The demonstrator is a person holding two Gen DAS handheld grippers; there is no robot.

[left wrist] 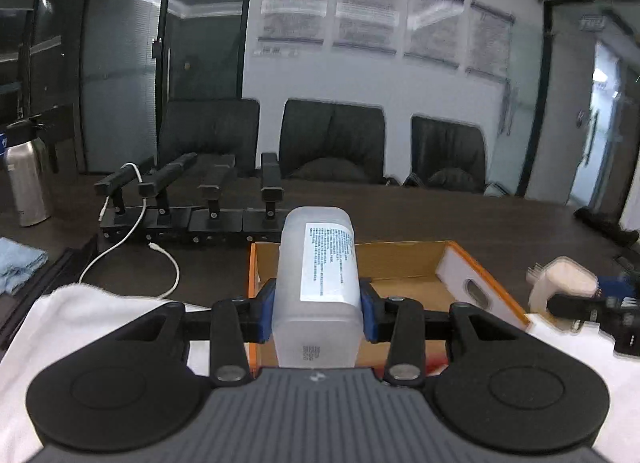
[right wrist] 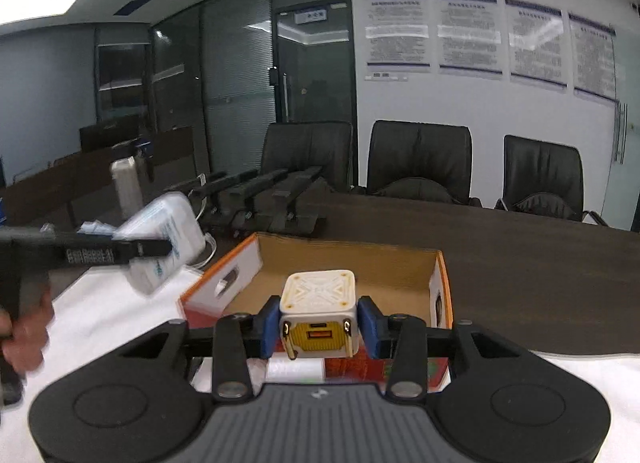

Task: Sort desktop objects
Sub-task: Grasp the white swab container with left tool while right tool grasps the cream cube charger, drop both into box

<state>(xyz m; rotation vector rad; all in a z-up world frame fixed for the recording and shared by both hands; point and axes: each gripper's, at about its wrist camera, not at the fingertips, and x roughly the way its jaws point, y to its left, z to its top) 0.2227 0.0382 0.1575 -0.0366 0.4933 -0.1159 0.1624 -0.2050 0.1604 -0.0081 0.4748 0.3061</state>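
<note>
Here the left tool (left wrist: 318, 313) is clamped on a frosted white bottle (left wrist: 318, 283), held above the near edge of the open cardboard box (left wrist: 404, 259) on the table (left wrist: 480, 219). Only the right wrist view shows the right tool (right wrist: 318, 327) clamped on a small white charger cube (right wrist: 318, 309) over the same box. The left view catches that cube only as a blur at its right edge.

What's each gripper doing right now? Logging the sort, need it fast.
Left gripper: closed on the white bottle.
Right gripper: closed on the white cube charger.
</note>
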